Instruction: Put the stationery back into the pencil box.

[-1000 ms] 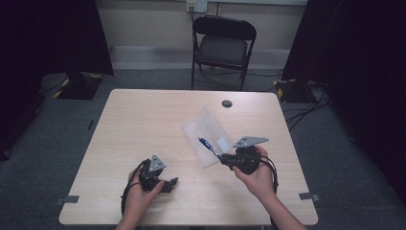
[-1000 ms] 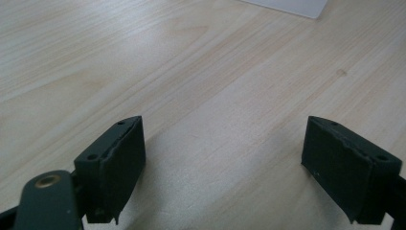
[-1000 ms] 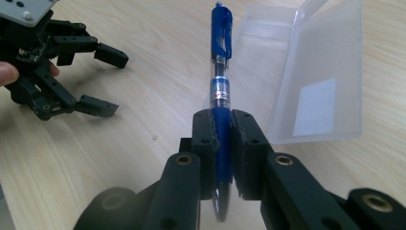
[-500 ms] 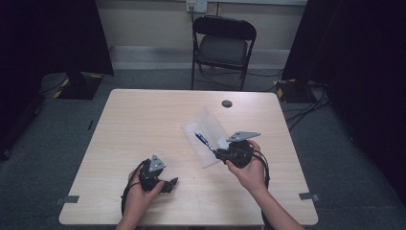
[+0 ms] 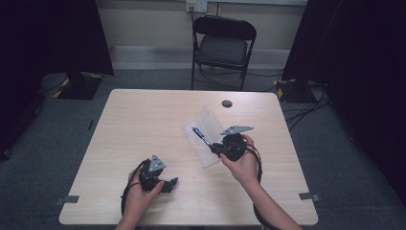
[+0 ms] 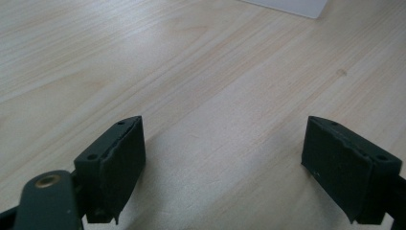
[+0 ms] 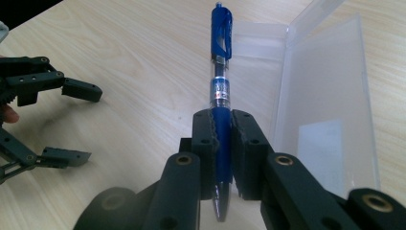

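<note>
My right gripper (image 7: 222, 124) is shut on a blue pen (image 7: 221, 91), gripping it near its tip end, with the capped clip end pointing away. The pen (image 5: 201, 135) hangs over an open clear plastic case (image 5: 203, 135) that lies at the table's middle right. In the high view the right gripper (image 5: 214, 148) sits at the case's near right edge. My left gripper (image 5: 173, 181) rests low at the front left of the table, its jaws wide apart over bare wood (image 6: 225, 158). In the right gripper view the left gripper (image 7: 81, 122) also appears at the left.
A light wooden table (image 5: 143, 120) carries everything. A small dark round disc (image 5: 227, 103) lies near the far edge. A black folding chair (image 5: 222, 45) stands behind the table. Cables (image 5: 306, 103) run on the floor at the right.
My right gripper has moved slightly left and away with the pen, bringing it further over the open case. The left gripper has stayed put.
</note>
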Available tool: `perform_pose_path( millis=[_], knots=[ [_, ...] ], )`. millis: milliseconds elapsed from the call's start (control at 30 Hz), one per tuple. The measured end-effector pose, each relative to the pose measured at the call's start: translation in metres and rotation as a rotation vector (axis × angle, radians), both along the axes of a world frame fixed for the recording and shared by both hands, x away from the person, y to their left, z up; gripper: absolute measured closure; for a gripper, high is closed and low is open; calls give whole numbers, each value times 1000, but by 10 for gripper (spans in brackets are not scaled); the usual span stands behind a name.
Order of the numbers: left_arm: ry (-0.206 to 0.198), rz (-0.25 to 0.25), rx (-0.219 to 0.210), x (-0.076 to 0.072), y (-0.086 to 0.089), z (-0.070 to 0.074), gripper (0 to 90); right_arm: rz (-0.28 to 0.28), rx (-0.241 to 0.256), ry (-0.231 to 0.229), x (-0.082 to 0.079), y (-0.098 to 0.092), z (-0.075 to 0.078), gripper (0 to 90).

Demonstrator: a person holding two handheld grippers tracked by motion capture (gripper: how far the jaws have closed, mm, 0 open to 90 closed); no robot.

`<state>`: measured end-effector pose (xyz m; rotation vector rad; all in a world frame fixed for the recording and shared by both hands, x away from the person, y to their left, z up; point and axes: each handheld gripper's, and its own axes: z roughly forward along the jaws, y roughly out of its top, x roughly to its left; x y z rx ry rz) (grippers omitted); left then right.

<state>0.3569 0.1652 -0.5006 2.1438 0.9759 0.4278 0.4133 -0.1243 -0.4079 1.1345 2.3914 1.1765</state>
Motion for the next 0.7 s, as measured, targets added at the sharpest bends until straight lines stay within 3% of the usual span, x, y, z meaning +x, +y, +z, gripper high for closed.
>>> perform_pose_path(
  millis=[700],
  knots=[
    [-1, 0, 0, 0, 0, 0, 149, -62, -1, 8, 22, 12, -13, 812]
  ],
)
